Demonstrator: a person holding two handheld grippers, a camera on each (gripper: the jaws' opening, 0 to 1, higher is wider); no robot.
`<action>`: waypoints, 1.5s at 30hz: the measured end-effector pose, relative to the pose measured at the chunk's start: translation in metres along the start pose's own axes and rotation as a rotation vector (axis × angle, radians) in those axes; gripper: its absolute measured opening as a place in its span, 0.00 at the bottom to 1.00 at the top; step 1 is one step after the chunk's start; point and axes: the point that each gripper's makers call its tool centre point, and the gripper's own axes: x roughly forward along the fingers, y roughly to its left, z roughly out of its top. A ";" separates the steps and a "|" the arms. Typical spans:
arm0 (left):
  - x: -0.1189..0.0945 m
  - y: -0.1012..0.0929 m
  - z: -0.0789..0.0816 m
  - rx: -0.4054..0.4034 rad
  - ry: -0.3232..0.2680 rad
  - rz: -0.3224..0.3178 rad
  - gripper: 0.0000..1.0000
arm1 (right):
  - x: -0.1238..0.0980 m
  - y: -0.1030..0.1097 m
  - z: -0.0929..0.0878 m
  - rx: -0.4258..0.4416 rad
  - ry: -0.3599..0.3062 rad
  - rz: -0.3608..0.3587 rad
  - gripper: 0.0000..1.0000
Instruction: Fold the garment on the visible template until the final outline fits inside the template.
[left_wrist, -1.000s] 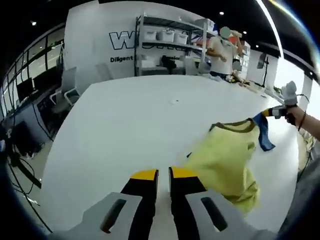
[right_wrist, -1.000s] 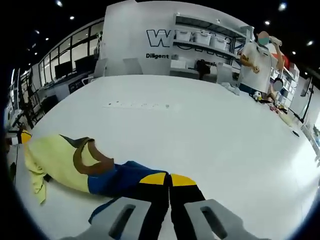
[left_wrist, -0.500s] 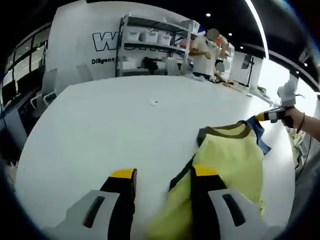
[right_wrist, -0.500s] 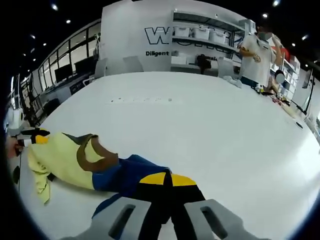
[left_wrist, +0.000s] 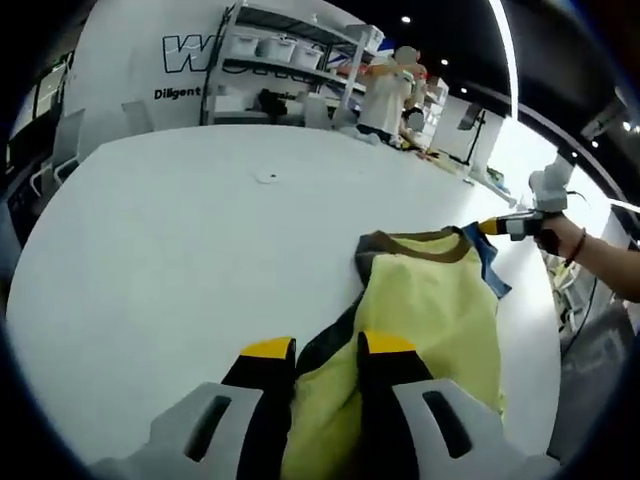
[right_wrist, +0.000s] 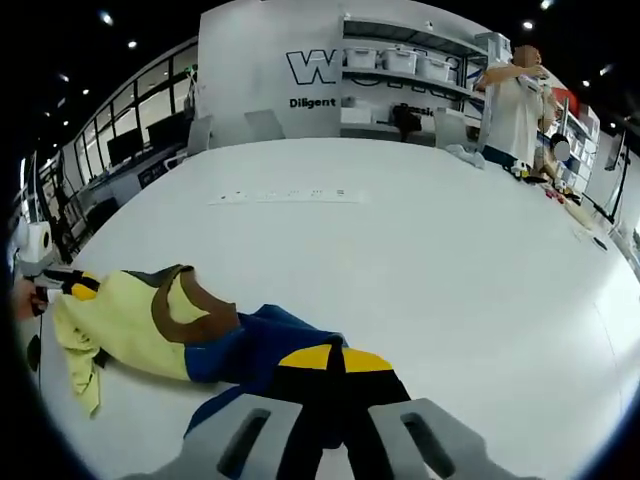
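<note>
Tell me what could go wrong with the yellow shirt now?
The left tool has only a thin edge of the yellow shirt between its jaws, so the cloth might slip out. The right tool is shut on the blue sleeve; pulling both ways could bunch the shirt on the white table instead of folding it flat.

The garment is a yellow shirt with a brown collar and blue sleeve parts; it lies rumpled and stretched out on the white table; in the right gripper view its blue end is nearest, the brown collar in the middle, the yellow body beyond, bunched at the far end.
</note>
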 end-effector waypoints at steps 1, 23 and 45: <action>0.000 -0.001 -0.001 -0.009 0.003 -0.002 0.19 | 0.000 0.000 0.001 0.002 -0.002 -0.001 0.00; -0.068 0.015 0.066 0.109 -0.221 0.183 0.06 | -0.015 -0.003 0.042 -0.013 -0.134 -0.038 0.00; -0.100 0.125 0.060 -0.023 -0.255 0.573 0.06 | 0.022 0.001 0.068 -0.018 -0.150 -0.027 0.00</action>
